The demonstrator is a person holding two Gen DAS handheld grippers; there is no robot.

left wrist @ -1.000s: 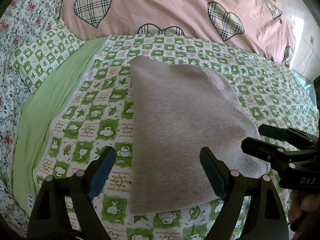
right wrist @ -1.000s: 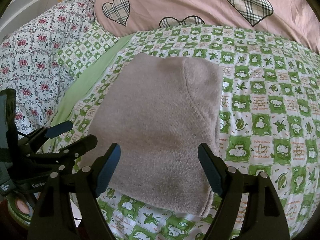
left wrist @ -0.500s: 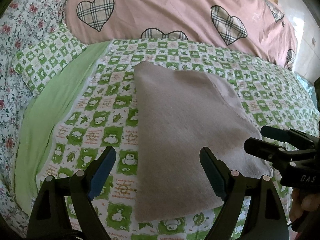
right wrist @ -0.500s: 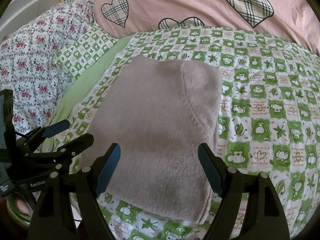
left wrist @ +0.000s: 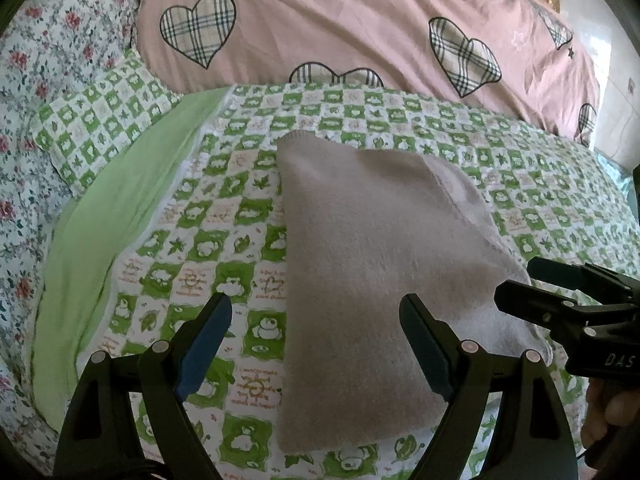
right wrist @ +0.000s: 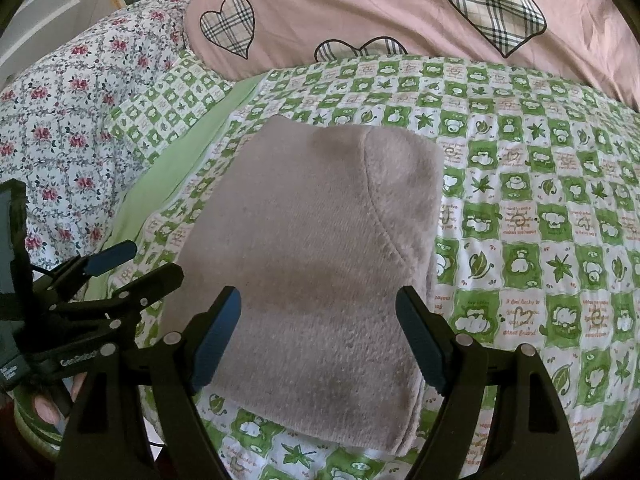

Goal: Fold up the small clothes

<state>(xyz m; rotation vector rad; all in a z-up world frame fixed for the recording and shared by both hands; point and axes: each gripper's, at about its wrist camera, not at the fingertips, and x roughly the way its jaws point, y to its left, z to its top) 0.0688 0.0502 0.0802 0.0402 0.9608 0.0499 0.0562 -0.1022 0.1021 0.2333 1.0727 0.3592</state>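
A folded grey-brown fleece garment [left wrist: 380, 264] lies flat on the green-and-white checked bedsheet [left wrist: 240, 216]; it also shows in the right wrist view [right wrist: 316, 256]. My left gripper [left wrist: 316, 340] is open and empty, held above the garment's near left edge. My right gripper [right wrist: 318, 332] is open and empty, held above the garment's near edge. The right gripper shows at the right of the left wrist view [left wrist: 560, 292], and the left gripper at the left of the right wrist view [right wrist: 112, 276]. Neither touches the garment.
A pink quilt with plaid hearts [left wrist: 360, 24] lies across the back of the bed. A floral cover [right wrist: 60, 128] and a checked pillow [left wrist: 96, 120] lie at the left, with a plain green strip [left wrist: 112, 208] beside them.
Both grippers have drawn back and up a little from the garment, which now sits lower and farther in both views. The garment has not moved on the bed. Both grippers stay open.
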